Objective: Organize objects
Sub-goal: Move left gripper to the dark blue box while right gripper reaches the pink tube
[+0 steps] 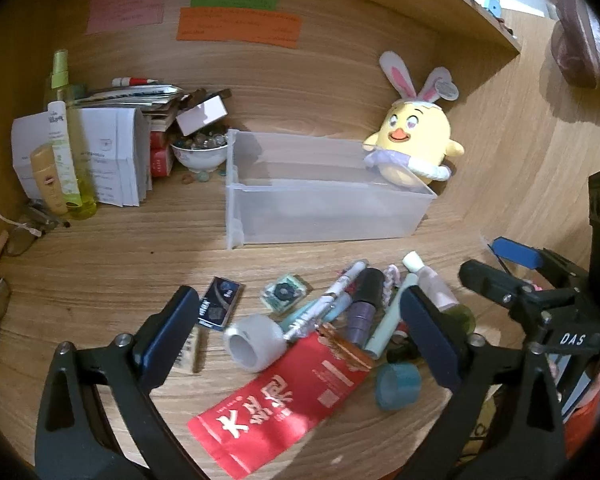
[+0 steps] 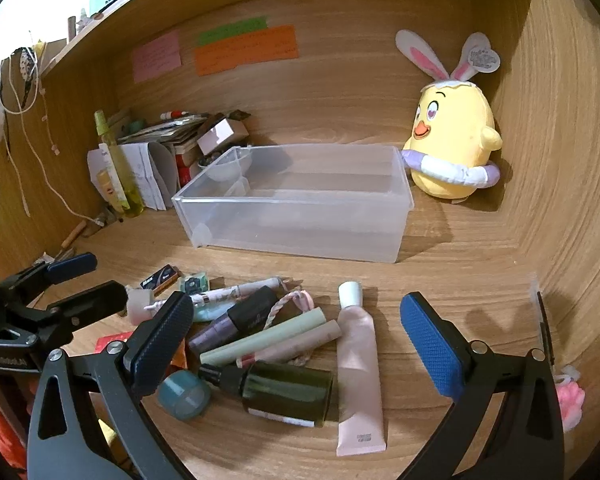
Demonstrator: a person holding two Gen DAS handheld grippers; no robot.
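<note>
On the wooden desk in front of me lies a heap of small items: a pink tube (image 2: 358, 364), a dark green bottle (image 2: 288, 392), a red packet (image 1: 276, 404). Just behind sits the clear plastic bin (image 2: 300, 216). My left gripper (image 1: 300, 336) and right gripper (image 2: 300, 344) both hang spread apart over the heap, holding nothing.

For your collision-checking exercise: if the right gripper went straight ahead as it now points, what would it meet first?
Probably the pink tube lying between the open fingers of the right gripper, with the dark green bottle beside it; depth is unclear.
</note>
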